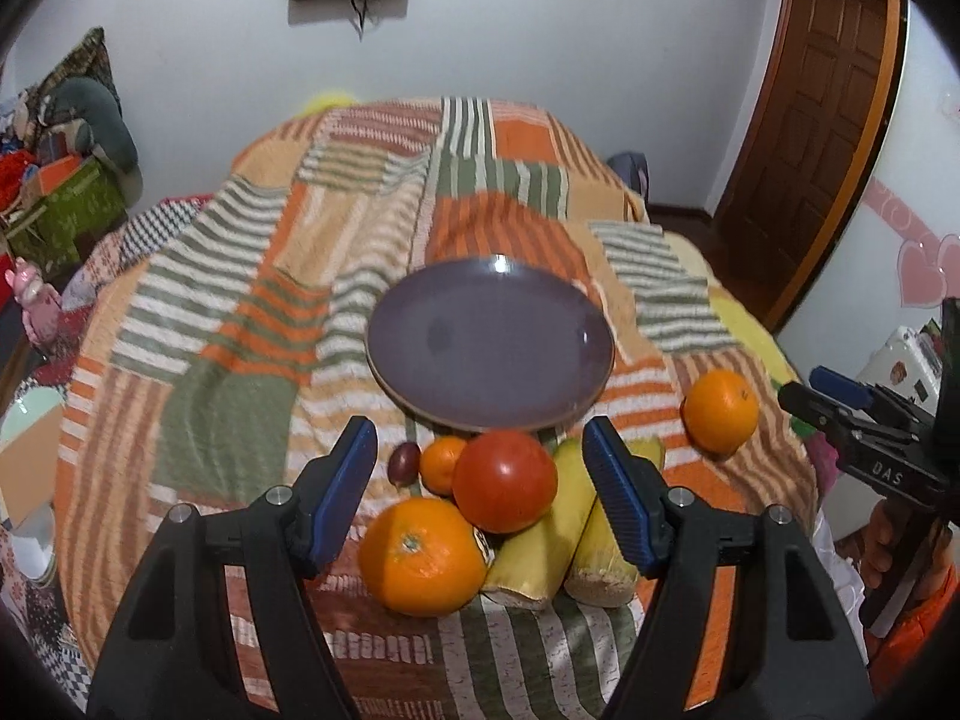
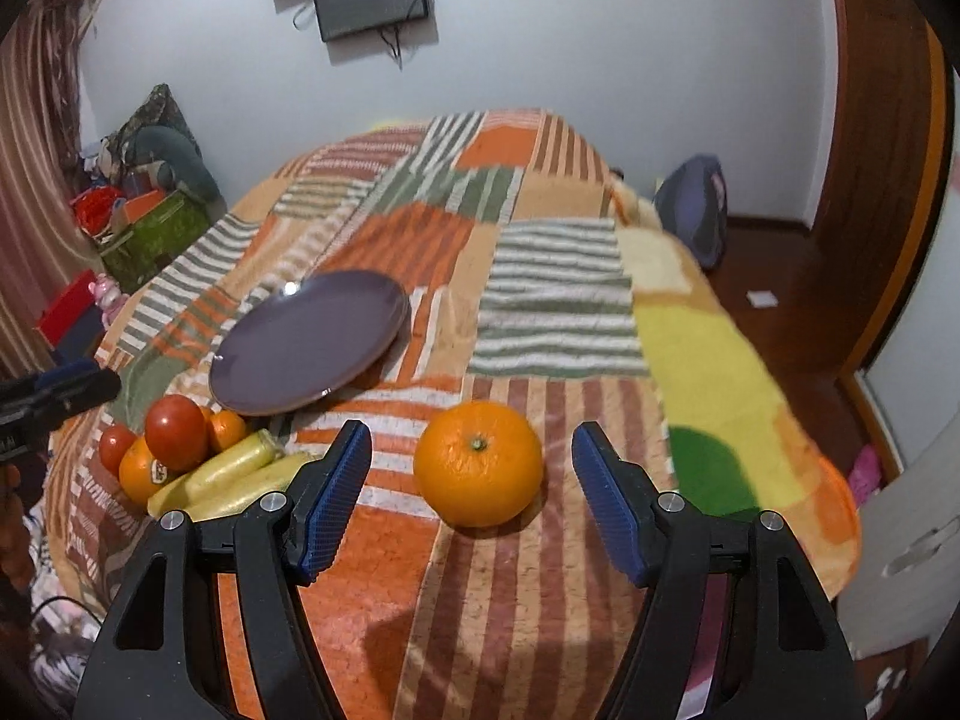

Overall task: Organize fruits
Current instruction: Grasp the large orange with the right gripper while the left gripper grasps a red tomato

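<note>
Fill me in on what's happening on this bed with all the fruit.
A person holds a claw in each hand over a striped blanket. The right claw is open around a lone orange, not yet gripping it. The left claw hangs open above a pile: a tomato, a stickered orange, a small mandarin, two yellow cobs and a small dark fruit. The purple plate has no fruit on it.
</note>
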